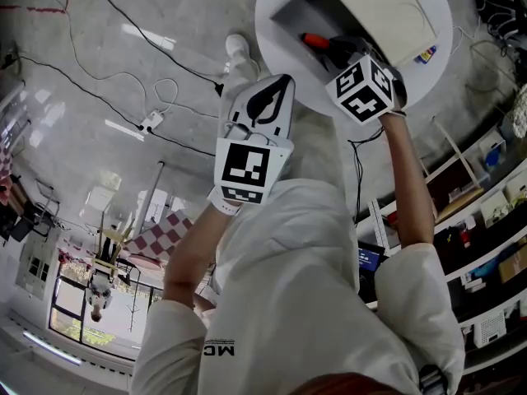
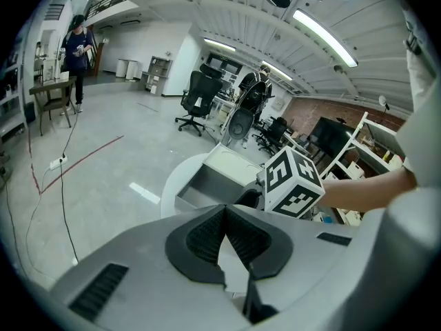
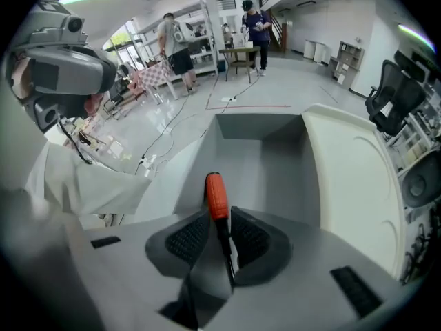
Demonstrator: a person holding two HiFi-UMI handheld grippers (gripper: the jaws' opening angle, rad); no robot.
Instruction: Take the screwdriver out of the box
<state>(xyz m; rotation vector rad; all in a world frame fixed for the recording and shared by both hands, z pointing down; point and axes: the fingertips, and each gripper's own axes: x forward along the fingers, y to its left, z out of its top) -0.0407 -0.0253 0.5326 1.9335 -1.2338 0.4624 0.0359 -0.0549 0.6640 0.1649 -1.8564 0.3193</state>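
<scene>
On a round white table (image 1: 284,64) stands a grey box (image 1: 296,15) with its cream lid (image 1: 379,6) swung open. The screwdriver (image 3: 216,195) has an orange handle and a black shaft. My right gripper (image 3: 219,216) is shut on it, with the shaft between the pads and the handle pointing over the box floor (image 3: 262,164). In the head view the screwdriver (image 1: 315,39) shows just ahead of the right gripper (image 1: 339,53), inside the box's outline. My left gripper (image 1: 270,97) hangs at the table's near edge, shut and holding nothing; its pads (image 2: 207,236) meet at the tip.
Black cables and a white power strip (image 1: 151,123) lie on the concrete floor to the left. Shelves (image 1: 486,220) full of items line the right side. Office chairs (image 2: 196,98) and people (image 3: 252,19) are far off in the room.
</scene>
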